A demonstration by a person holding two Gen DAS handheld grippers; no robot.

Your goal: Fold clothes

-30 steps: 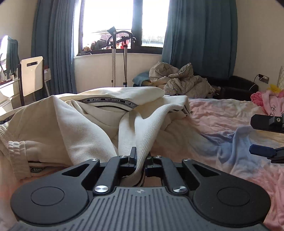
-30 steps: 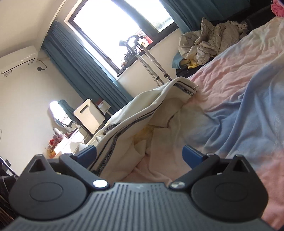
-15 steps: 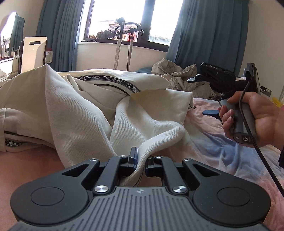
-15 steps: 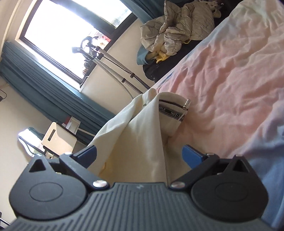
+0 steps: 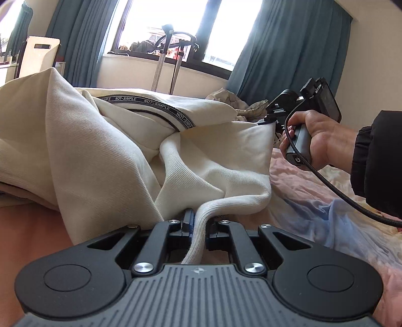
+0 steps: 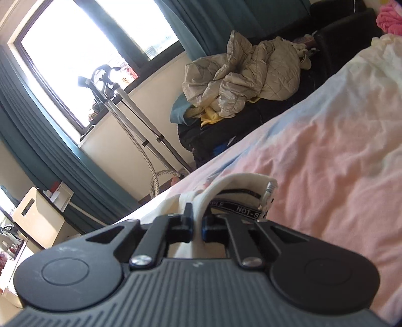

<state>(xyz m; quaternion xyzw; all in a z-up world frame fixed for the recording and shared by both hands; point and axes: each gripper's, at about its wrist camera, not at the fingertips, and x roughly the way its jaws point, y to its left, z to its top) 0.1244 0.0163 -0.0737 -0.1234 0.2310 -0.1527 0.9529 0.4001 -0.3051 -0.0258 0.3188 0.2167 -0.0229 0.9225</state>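
Between the closed jaws of the left gripper [image 5: 199, 232] sits a ribbed cream hem of the sweatshirt [image 5: 105, 151], pinched tight just as it was a second ago; the garment's thick, twilled cotton rises in soft mounds beyond it, and a black band printed NOT-SIMPLE [image 5: 150, 107] curves across the upper fold. A second ago the right gripper [image 6: 197, 227] stood wide open over the bed with nothing in it; now its jaws have come together on a cream fold at the garment's far corner, next to another stretch of the lettered band and a small metal zip end [image 6: 268, 192]. Seen from the left wrist, the person's right hand [image 5: 316, 140], in a dark sleeve with a braided cable trailing from the handle, now holds that gripper against the sweatshirt's far edge, where earlier only the tips showed at the frame's side. The sweatshirt lies on a crumpled bedsheet [image 6: 326, 156] of pink fading to pale blue. Farther off, a quilted beige jacket [image 6: 241, 78] is heaped on a dark seat, and teal curtains [image 5: 289, 50] frame a bright window [image 5: 163, 22]
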